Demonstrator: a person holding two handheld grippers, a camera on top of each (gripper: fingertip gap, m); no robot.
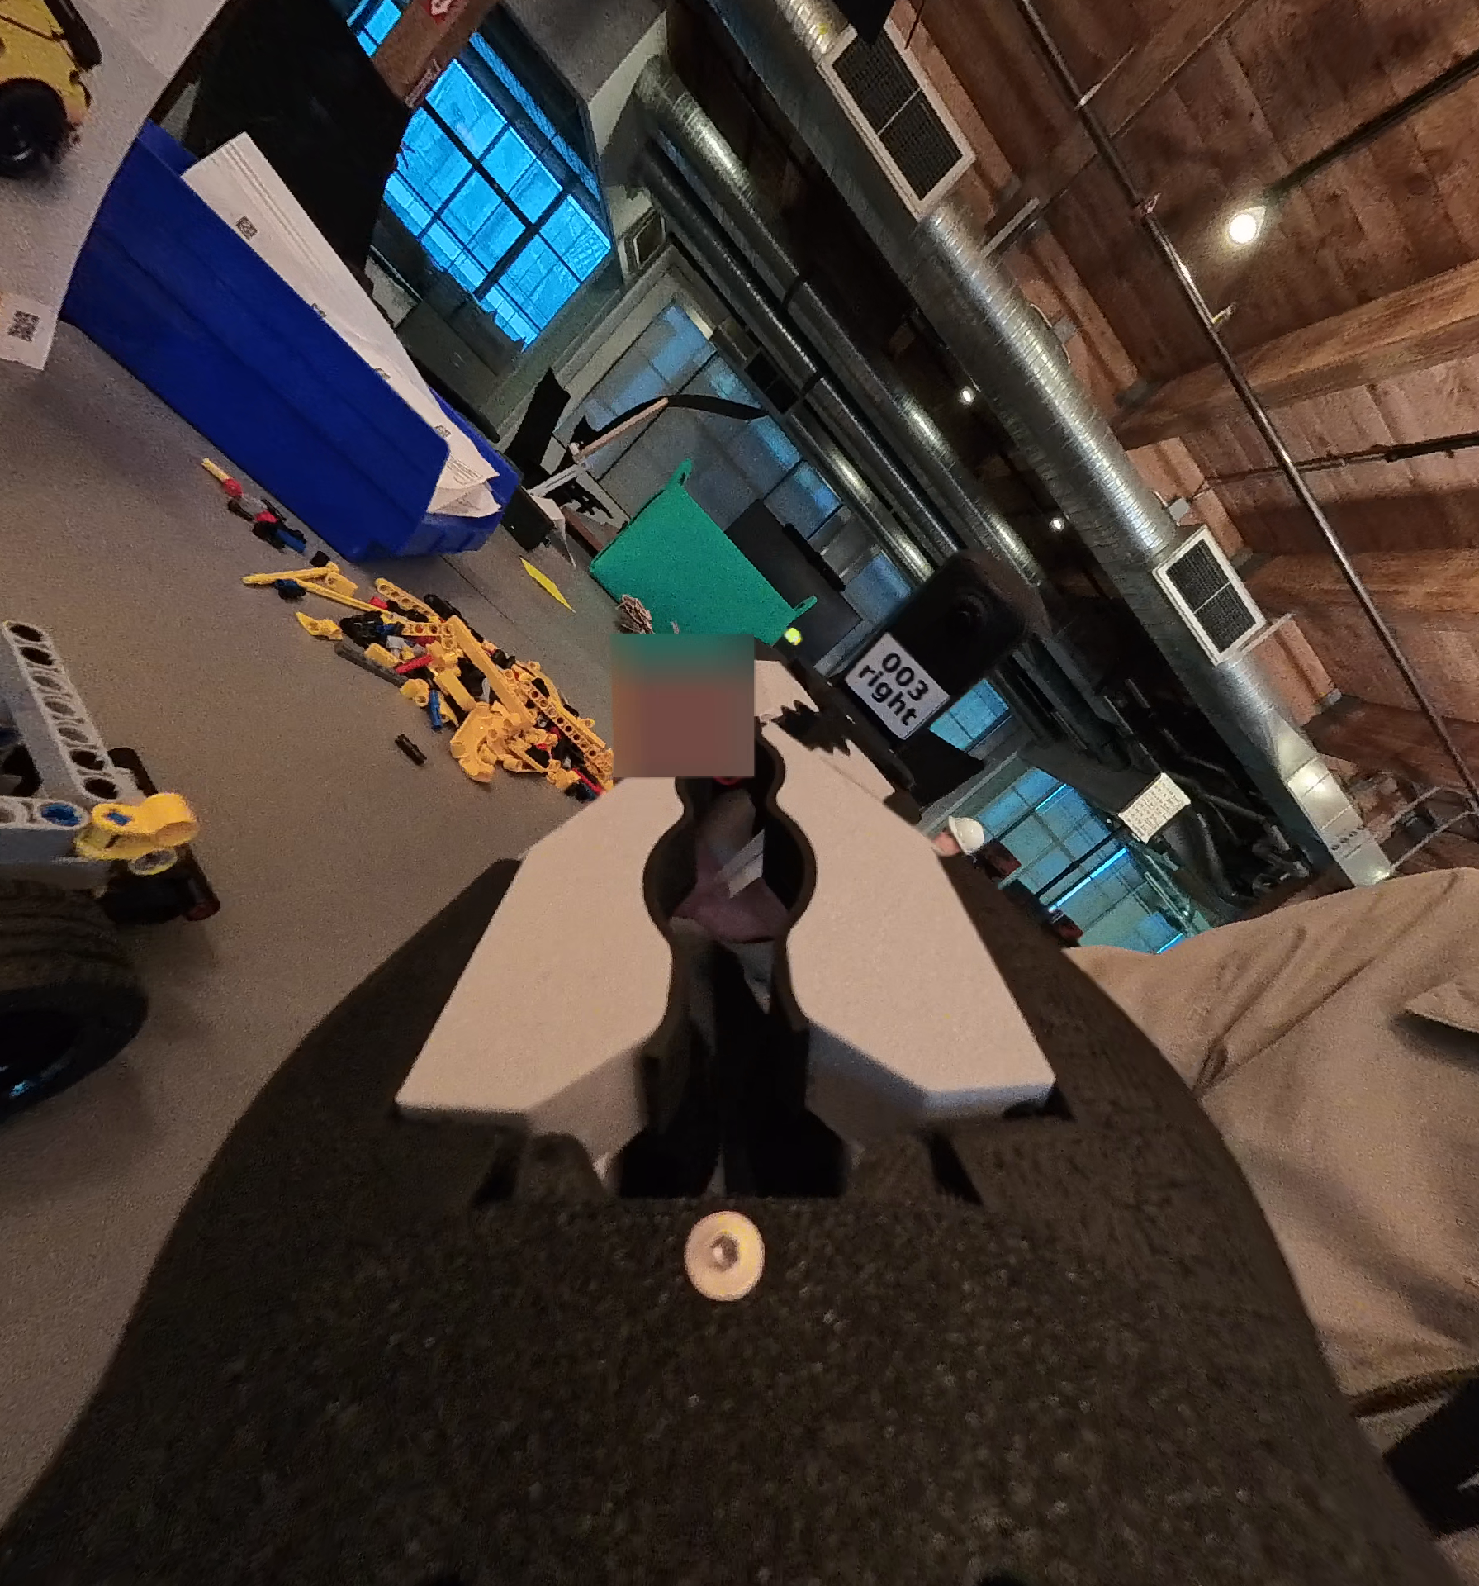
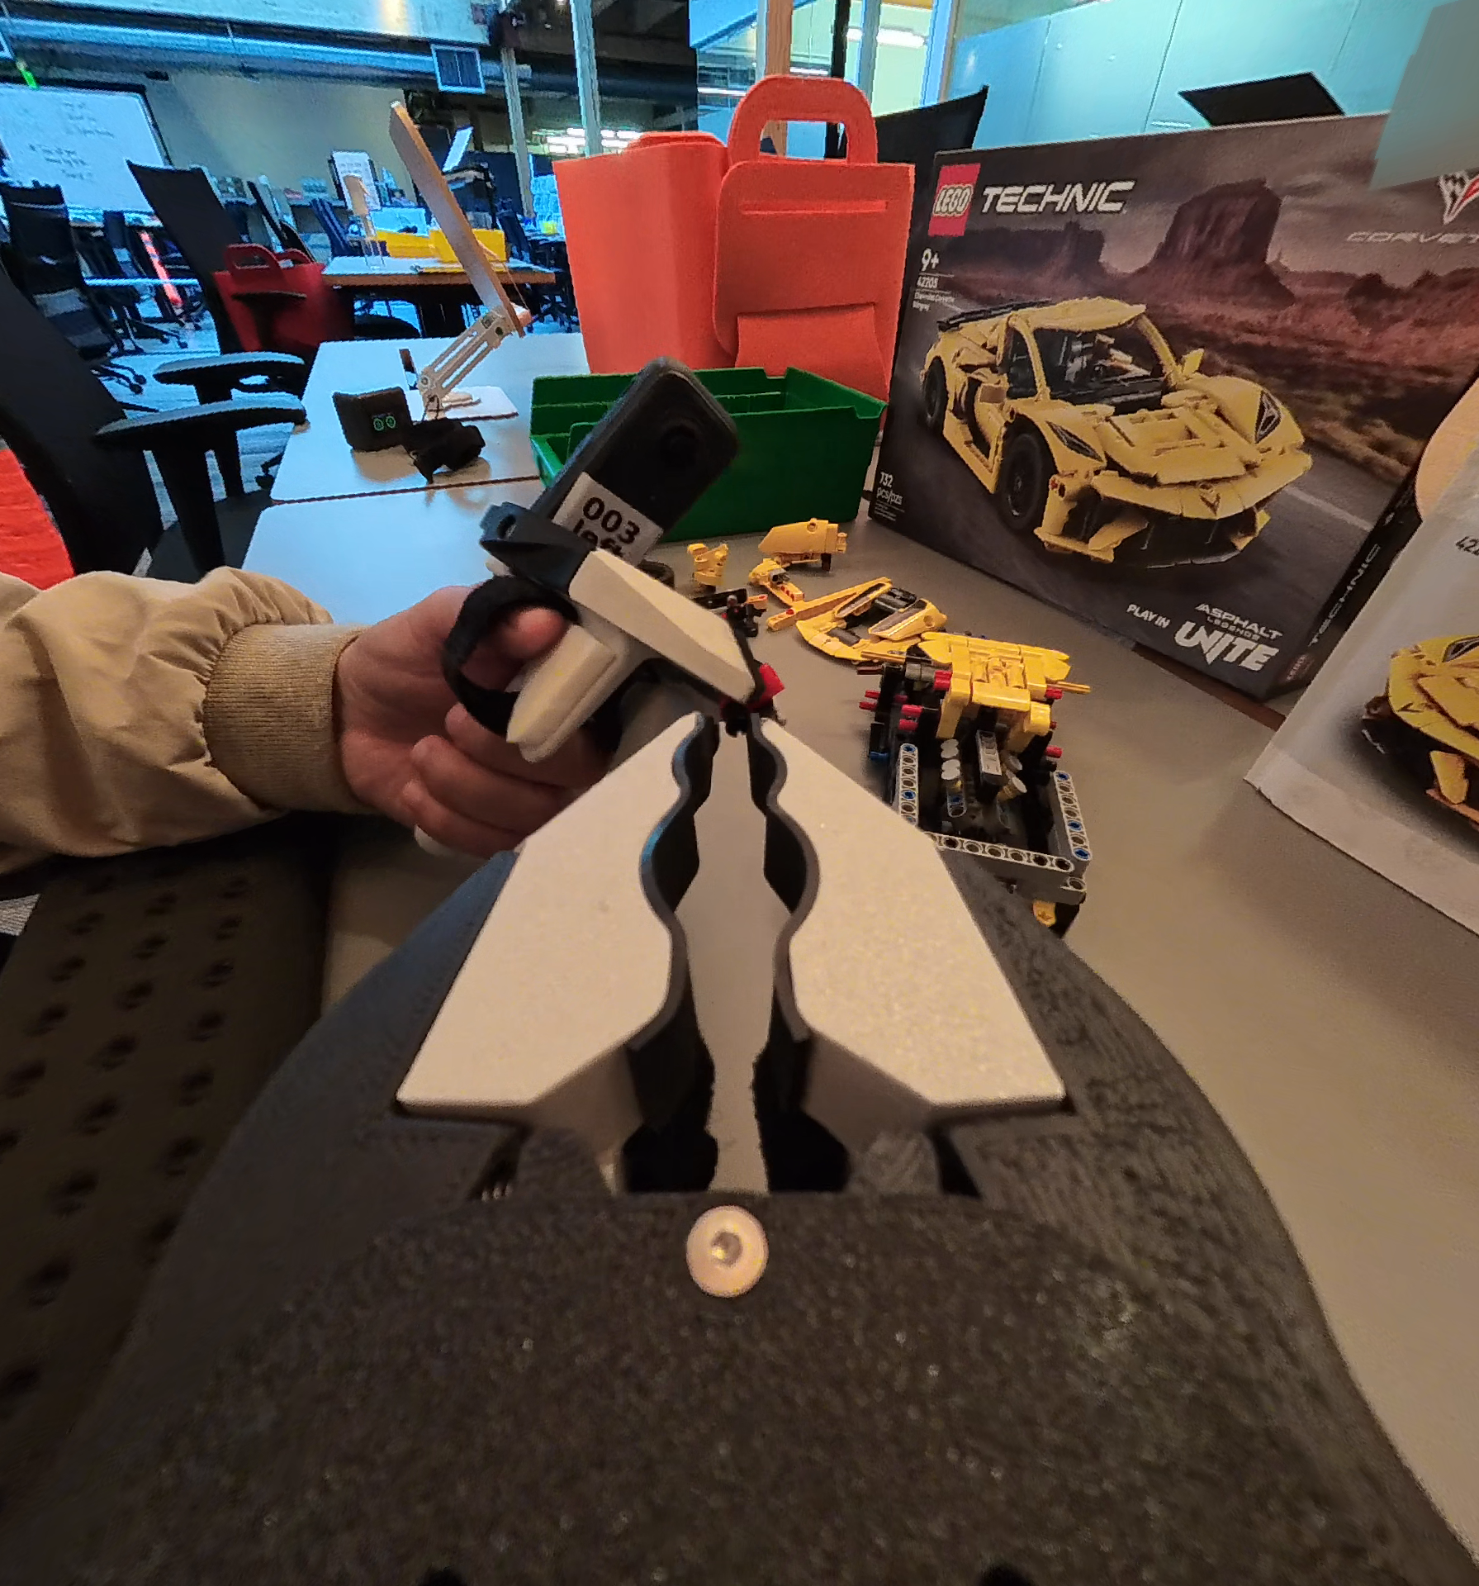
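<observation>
My left gripper [image 1: 723, 772] and my right gripper [image 2: 731, 725] meet tip to tip above the grey table [image 2: 1233, 1073]. Both are shut on a small red-and-black brick part [image 2: 748, 708], which also shows at the left tips [image 1: 723, 781]. I cannot tell whether it is one piece or two. In the right wrist view the left gripper [image 2: 753, 691] comes in from the left, held by a hand [image 2: 410, 712] in a tan sleeve. In the left wrist view the right gripper [image 1: 791, 717] faces mine.
A partly built grey-and-yellow chassis [image 2: 984, 772] stands just right of the tips; it also shows in the left wrist view [image 1: 49, 772]. Loose yellow pieces [image 2: 847, 609] lie behind it. A green bin [image 2: 770, 455], orange bag [image 2: 718, 257], set box [image 2: 1190, 386], booklet [image 2: 1405, 729] and blue bin [image 1: 247, 360] ring the table.
</observation>
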